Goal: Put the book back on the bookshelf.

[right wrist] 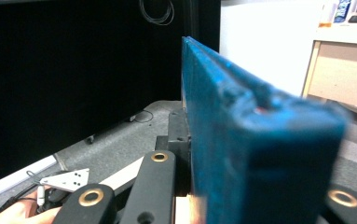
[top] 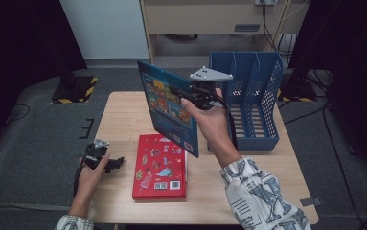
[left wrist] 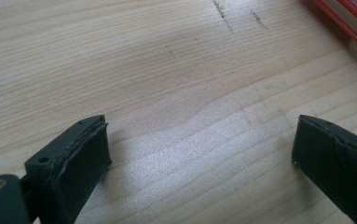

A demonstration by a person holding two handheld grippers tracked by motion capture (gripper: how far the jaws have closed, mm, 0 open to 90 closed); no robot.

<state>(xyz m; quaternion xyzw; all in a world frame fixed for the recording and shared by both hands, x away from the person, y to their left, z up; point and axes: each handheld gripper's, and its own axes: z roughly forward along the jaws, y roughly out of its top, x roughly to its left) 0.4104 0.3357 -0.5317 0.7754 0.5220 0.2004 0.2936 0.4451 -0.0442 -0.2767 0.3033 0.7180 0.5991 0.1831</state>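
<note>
A blue picture book (top: 168, 106) is held upright in the air above the table, its cover facing left. My right gripper (top: 190, 94) is shut on its right edge, and in the right gripper view the book's blue edge (right wrist: 241, 140) stands between the jaws. A red book (top: 160, 166) lies flat on the wooden table (top: 123, 115), near the front middle. My left gripper (top: 116, 164) rests at the table's front left edge, just left of the red book. Its jaws stand wide apart over bare wood (left wrist: 199, 135), with a corner of the red book (left wrist: 348, 23) at top right.
A blue mesh file rack (top: 250, 103) with upright dividers stands at the table's right side, just behind the raised book. Grey floor surrounds the table, with cables and a black stand base (top: 73, 88) at back left. A wooden cabinet (top: 205, 19) stands behind.
</note>
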